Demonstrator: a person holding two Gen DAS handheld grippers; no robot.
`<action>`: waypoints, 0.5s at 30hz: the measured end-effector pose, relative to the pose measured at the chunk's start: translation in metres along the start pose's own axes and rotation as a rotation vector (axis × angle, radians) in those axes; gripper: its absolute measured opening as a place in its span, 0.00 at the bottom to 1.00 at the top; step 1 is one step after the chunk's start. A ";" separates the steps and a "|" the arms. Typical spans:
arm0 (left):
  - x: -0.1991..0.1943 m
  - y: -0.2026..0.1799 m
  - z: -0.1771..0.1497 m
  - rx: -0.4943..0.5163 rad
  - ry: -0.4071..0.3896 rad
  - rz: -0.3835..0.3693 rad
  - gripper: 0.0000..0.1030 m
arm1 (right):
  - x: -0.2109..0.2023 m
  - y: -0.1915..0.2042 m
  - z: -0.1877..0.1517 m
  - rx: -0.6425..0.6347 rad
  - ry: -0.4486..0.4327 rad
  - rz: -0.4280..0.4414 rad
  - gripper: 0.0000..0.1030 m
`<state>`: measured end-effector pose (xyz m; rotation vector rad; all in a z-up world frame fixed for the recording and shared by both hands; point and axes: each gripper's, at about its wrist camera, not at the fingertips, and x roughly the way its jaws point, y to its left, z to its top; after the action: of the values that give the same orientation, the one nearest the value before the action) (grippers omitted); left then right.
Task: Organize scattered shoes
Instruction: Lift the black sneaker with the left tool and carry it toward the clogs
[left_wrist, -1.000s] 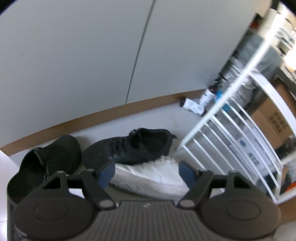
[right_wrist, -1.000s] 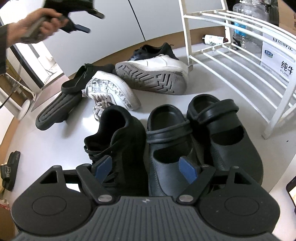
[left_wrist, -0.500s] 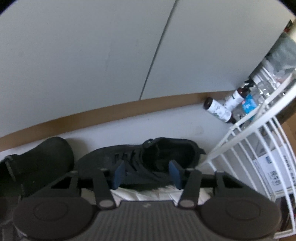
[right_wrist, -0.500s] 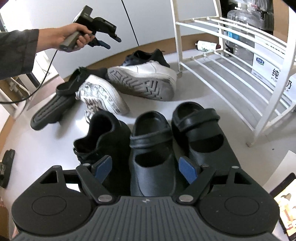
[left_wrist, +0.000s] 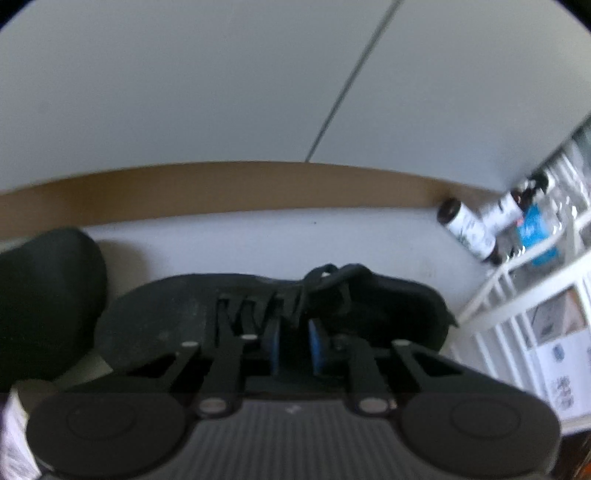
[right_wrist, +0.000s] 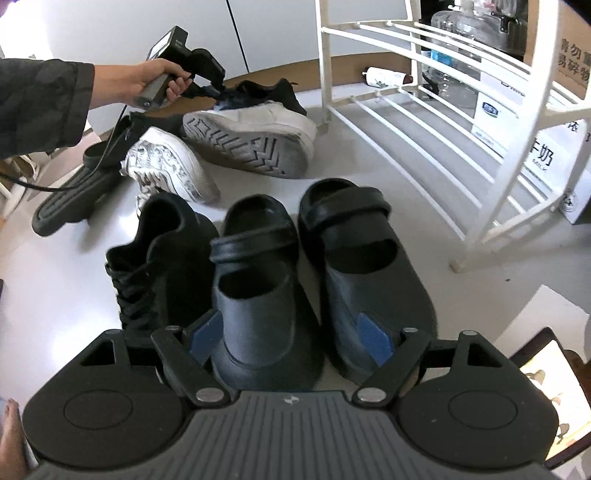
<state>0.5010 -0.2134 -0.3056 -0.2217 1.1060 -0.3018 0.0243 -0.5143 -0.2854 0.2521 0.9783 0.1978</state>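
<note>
While its padded jaws pinch closing: left gripper (left_wrist: 293, 345) on laced black mesh sneaker (left_wrist: 177, 314); right gripper (right_wrist: 291, 338) wide.

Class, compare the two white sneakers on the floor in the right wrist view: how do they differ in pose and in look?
The plain white sneaker lies tipped on its side, its grey zigzag sole facing the camera; the patterned white sneaker shows its upper and laces instead. The plain one's upper is unmarked white; the patterned one carries grey print. The plain one lies nearer the white rack. Both are white, low-cut and off the rack.
</note>
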 end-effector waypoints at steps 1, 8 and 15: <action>0.000 -0.002 -0.003 0.022 -0.006 0.016 0.12 | 0.001 -0.002 -0.002 0.000 0.006 -0.006 0.81; -0.018 -0.001 -0.003 -0.005 -0.074 -0.010 0.01 | 0.004 -0.002 -0.002 0.020 -0.004 0.011 0.81; -0.043 -0.009 0.003 0.008 -0.165 0.009 0.00 | 0.005 0.003 -0.001 0.029 -0.024 0.024 0.81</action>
<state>0.4845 -0.2066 -0.2658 -0.2304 0.9425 -0.2754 0.0263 -0.5105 -0.2887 0.2922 0.9550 0.2017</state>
